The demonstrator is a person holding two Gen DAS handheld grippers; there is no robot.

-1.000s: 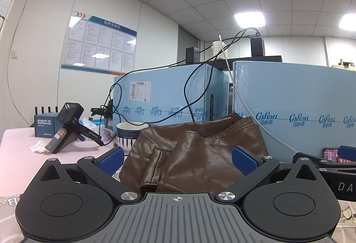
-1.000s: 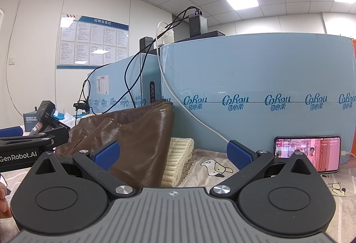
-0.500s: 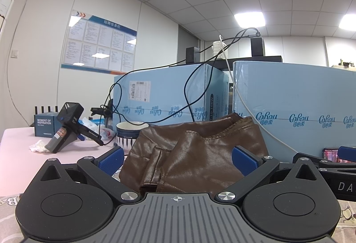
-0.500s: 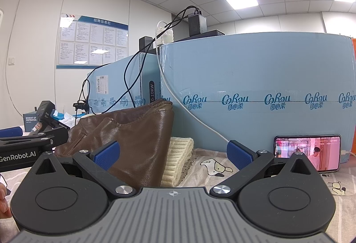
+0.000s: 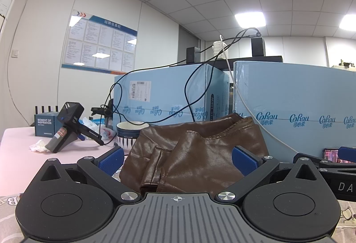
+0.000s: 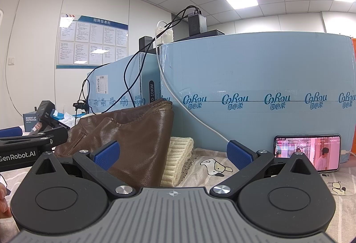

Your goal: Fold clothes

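Left gripper (image 5: 178,157): blue fingers (image 5: 110,160) spread wide, holding nothing; the brown leather jacket (image 5: 200,149) lies heaped on the table straight ahead, filling the gap between the fingers but beyond their tips, contact not discernible. Right gripper (image 6: 173,155): fingers likewise wide apart and empty; the jacket (image 6: 133,136) sits ahead and to the left, behind the left finger (image 6: 106,155), beside a cream knitted garment (image 6: 178,158) on the patterned cloth (image 6: 211,167); blue cartons (image 6: 255,91) stand behind; a phone (image 6: 307,153) leans against one at right.
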